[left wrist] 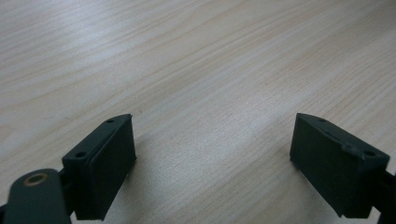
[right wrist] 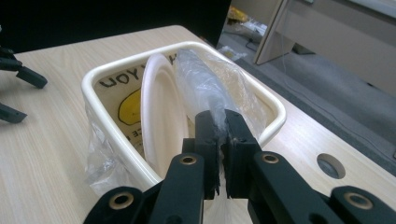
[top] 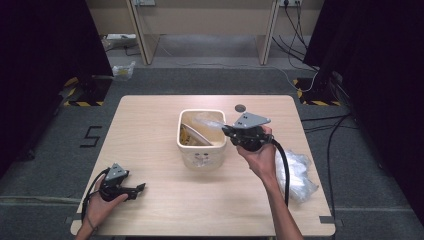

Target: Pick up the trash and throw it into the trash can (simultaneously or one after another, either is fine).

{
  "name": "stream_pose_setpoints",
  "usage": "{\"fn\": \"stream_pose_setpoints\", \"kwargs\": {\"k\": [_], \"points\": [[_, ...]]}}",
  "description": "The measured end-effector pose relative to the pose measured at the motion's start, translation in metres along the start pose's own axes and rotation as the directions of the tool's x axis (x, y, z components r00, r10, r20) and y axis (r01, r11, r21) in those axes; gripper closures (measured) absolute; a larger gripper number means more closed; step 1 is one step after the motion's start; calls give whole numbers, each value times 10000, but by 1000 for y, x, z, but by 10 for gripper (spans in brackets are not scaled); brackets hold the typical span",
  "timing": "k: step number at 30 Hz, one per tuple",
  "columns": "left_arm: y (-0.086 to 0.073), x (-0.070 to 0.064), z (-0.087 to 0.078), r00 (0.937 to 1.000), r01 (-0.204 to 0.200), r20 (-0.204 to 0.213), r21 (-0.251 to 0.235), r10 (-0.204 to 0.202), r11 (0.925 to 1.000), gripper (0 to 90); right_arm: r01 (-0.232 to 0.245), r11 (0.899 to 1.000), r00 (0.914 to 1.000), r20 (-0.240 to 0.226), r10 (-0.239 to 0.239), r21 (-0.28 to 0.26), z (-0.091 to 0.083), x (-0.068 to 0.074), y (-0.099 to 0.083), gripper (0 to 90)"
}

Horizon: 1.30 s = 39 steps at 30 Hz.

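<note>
On the wooden table (top: 150,130), the right gripper (right wrist: 221,140), jaws pinched on the plastic bag (right wrist: 205,84), is lowering it, I judge, into the bin (right wrist: 140,163), while the left gripper (left wrist: 212,158) rests wide open and empty; next comes letting go.

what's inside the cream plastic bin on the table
Inside the cream rectangular plastic bin a round white plate stands on edge, beside a clear plastic bag pinched by the right gripper. A yellow printed card lines one wall. The bin's bottom is hidden.

The bin's (right wrist: 275,109) printed lettering is half hidden behind the white plate (right wrist: 161,112). The clear bag's (right wrist: 210,84) lower end vanishes between the jaws, and the bin's base is cut off.
</note>
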<state>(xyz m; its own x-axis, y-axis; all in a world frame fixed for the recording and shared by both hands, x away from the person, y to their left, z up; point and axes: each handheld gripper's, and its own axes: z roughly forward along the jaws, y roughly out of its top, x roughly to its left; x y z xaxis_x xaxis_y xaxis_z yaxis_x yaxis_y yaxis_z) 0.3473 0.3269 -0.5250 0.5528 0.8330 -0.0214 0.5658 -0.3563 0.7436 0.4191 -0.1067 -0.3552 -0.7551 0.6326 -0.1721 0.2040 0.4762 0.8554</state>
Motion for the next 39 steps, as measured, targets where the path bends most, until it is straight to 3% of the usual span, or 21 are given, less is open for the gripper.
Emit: {"fn": "stream_pose_setpoints", "kwargs": {"k": [8, 11, 13, 16, 23, 39], "points": [[0, 0, 0, 10000, -4, 2, -1, 4, 10000, 132, 8, 9991, 9999, -144, -2, 425, 19, 3, 1, 809], [0, 0, 0, 10000, -5, 1, -1, 5, 10000, 132, -211, 9992, 9998, -53, 213, 338, 22, 5, 4, 668], [0, 0, 0, 10000, -3, 1, -10, 3, 10000, 132, -303, 9991, 9995, 32, 302, 286, 21, 5, 5, 642], [0, 0, 0, 10000, 0, 0, 3, 0, 10000, 132, -455, 9989, 9988, 165, 454, 98, 17, 4, 7, 568], [0, 0, 0, 10000, -1, 0, -12, 1, 10000, 132, -446, 9990, 9980, 460, 442, 87, 6, 0, 5, 538], [0, 0, 0, 10000, -1, 0, 1, 1, 10000, 132, -1334, 9910, 9852, 1073, 1338, -112, -18, -19, -23, 436]]}}
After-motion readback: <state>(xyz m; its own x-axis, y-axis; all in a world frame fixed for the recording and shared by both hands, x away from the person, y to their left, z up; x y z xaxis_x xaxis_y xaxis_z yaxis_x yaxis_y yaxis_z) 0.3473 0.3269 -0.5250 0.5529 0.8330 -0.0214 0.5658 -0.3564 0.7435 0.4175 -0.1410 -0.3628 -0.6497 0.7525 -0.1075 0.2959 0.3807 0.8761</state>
